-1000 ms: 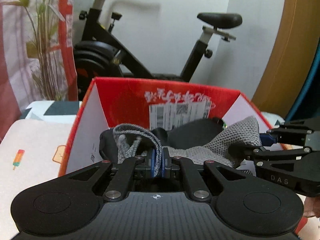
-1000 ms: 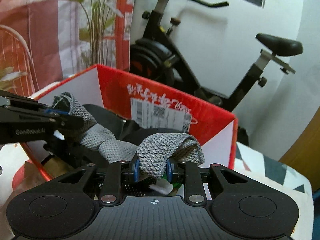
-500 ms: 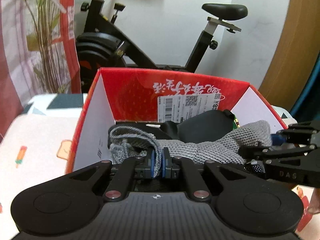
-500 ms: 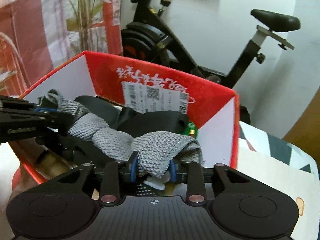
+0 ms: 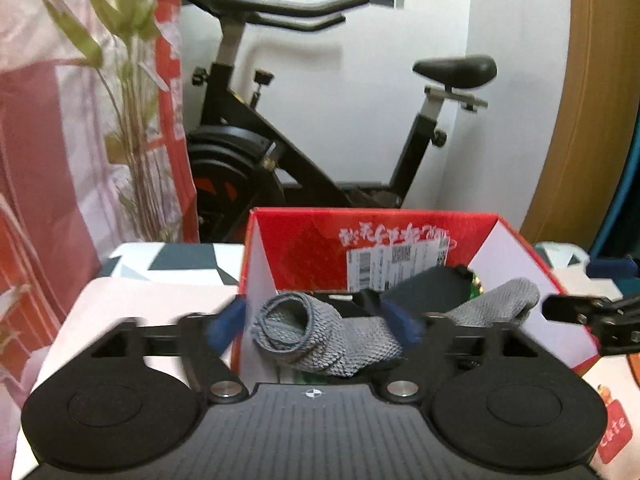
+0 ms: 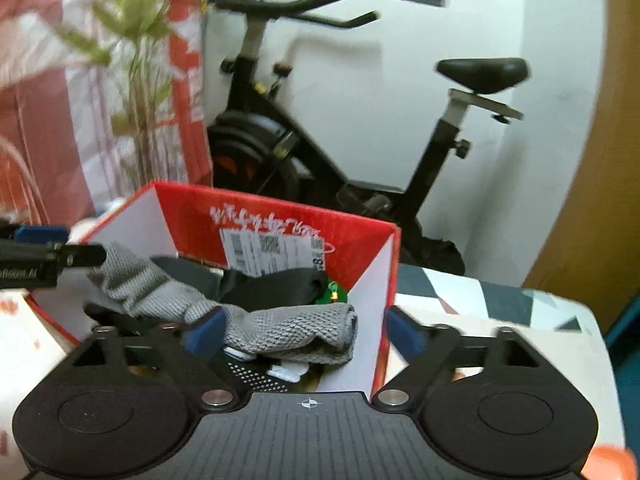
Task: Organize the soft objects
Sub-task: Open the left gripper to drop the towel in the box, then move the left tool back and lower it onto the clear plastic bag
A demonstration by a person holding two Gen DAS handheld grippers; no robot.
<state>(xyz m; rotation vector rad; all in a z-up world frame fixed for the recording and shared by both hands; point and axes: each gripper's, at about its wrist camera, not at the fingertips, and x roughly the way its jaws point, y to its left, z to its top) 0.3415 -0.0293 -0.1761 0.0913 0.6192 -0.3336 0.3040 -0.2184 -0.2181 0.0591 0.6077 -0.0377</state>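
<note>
Both grippers open over a grey knitted cloth lying in a red cardboard box.

The left gripper (image 5: 316, 322) had its blue-padded fingers (image 5: 226, 320) spread wide apart, holding nothing; the right gripper (image 6: 306, 332) likewise stood with fingers (image 6: 204, 334) well apart. The grey knitted cloth (image 5: 320, 340) lay draped inside the red cardboard box with white inner walls (image 5: 516, 256), one rolled end near the box's left wall, the other near its right wall, resting on dark fabric (image 6: 272, 284) already stored there. Judging by the spread fingers at each end, the cloth appeared set down for storage. The box sat on a patterned mat (image 6: 500, 300); a black exercise bike (image 5: 320, 120) stood behind.
</note>
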